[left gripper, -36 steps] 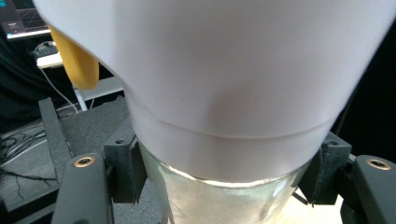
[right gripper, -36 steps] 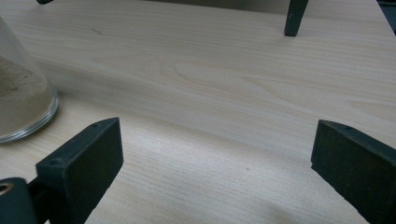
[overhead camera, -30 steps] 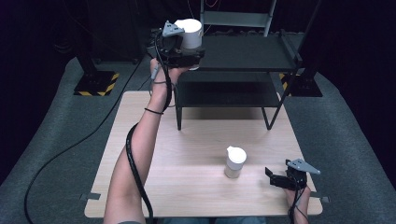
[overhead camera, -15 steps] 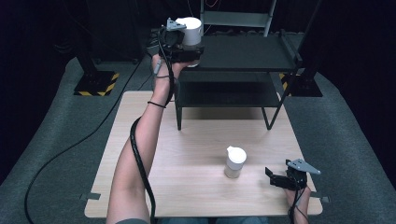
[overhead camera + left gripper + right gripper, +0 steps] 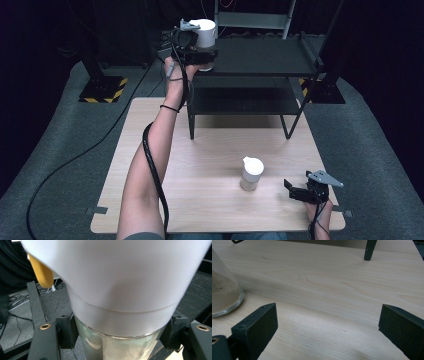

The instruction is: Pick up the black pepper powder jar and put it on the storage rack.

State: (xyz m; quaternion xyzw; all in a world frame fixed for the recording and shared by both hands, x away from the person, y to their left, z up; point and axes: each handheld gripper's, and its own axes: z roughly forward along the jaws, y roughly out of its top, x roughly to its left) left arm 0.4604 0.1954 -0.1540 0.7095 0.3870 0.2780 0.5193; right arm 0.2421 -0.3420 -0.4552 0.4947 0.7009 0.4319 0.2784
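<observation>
Your left gripper (image 5: 204, 54) pinches a jar (image 5: 204, 35) at the front-left corner of the rack's (image 5: 260, 57) top shelf; set it flat before you release. Your right gripper (image 5: 296, 191), jaws spread, idles near the table's (image 5: 200, 200) front-right corner, beside the second jar (image 5: 251, 173).

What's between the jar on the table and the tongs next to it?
Nothing, just bare wooden table. The high view shows a clear gap between the jar and the open right tongs; the right gripper view shows bare wood there too.
</observation>
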